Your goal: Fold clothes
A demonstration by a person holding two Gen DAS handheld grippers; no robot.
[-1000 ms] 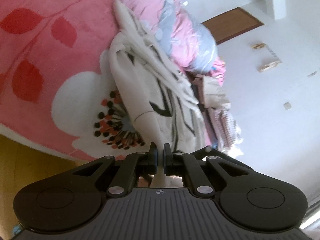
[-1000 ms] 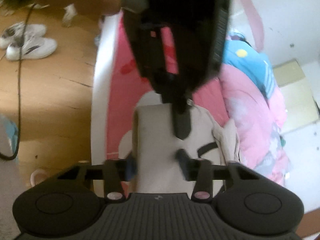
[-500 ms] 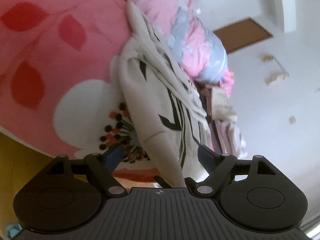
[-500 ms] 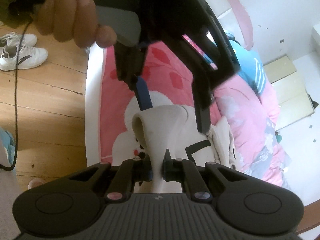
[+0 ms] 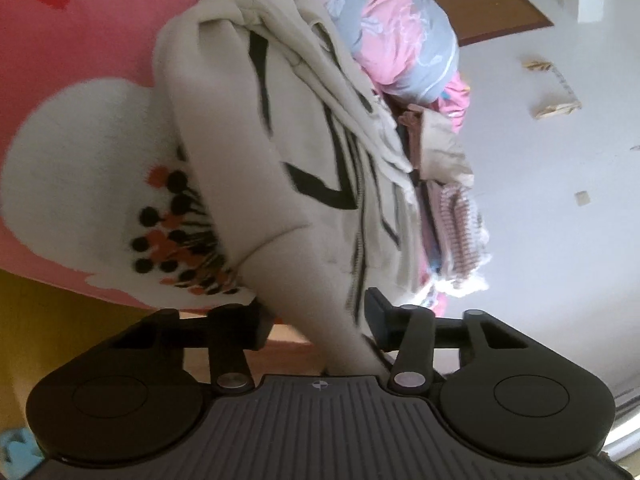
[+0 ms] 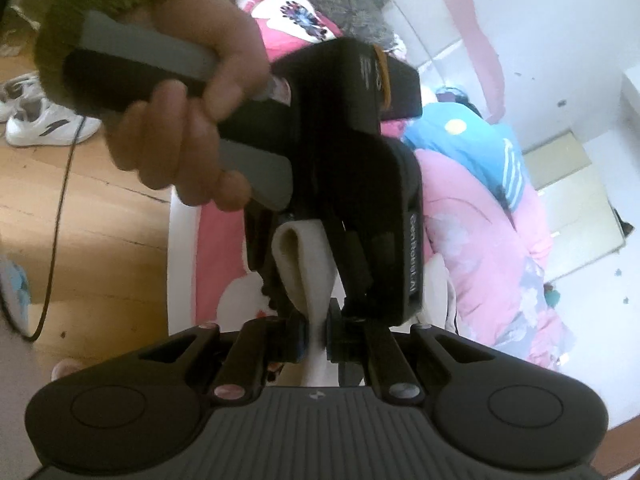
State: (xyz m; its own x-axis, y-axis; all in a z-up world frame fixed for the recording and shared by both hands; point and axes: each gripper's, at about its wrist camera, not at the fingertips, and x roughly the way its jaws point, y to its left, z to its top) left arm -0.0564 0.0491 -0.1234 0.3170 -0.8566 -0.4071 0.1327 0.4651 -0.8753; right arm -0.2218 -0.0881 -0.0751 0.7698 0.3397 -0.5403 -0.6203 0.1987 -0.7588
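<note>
Right gripper (image 6: 316, 336) pinching cream sweatshirt cuff (image 6: 304, 264) taut over pink floral bedspread (image 5: 80, 128), left gripper (image 5: 316, 320) fingers spread wide around sleeve, likely regrasping.

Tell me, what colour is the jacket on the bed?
Cream jacket with black stripes, best in the left wrist view.

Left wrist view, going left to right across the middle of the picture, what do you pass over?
Pink floral blanket → beige zip-up garment → pile of folded clothes → white wall.
</note>
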